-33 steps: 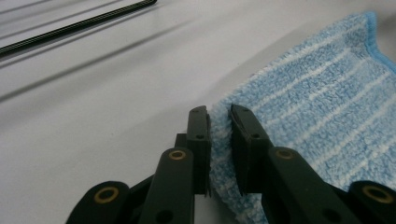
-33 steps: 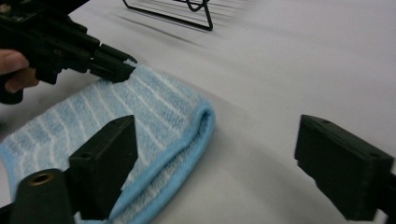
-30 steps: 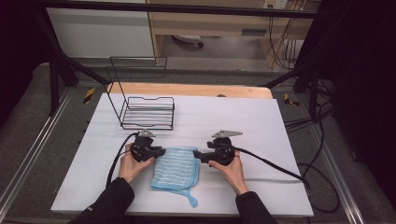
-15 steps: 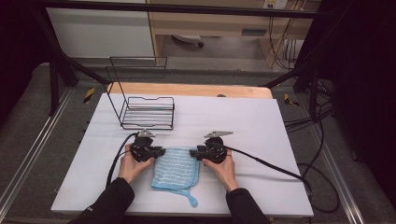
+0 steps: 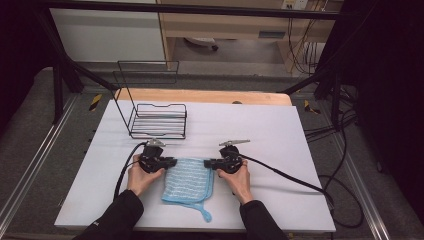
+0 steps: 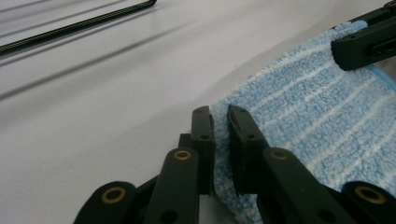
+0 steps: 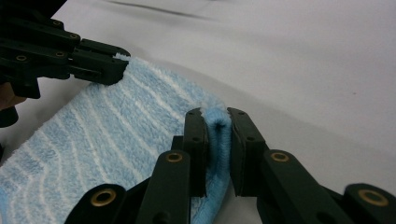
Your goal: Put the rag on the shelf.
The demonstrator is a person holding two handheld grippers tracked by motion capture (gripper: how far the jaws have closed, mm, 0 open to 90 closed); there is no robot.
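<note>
Already both far corners of the blue cloth (image 5: 187,180), lying at the table's (image 5: 280,135) six o'clock, are pinched by the left gripper (image 6: 220,122) and the just-closing right gripper (image 7: 216,122), while lifting or folding remains.

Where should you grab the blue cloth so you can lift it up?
Best by its two far corners, one from each side. The blue cloth lies flat, so its thin edges fit between jaws. The left gripper pinches one corner; the right gripper, whose jaws have just been closing, pinches the other.
</note>
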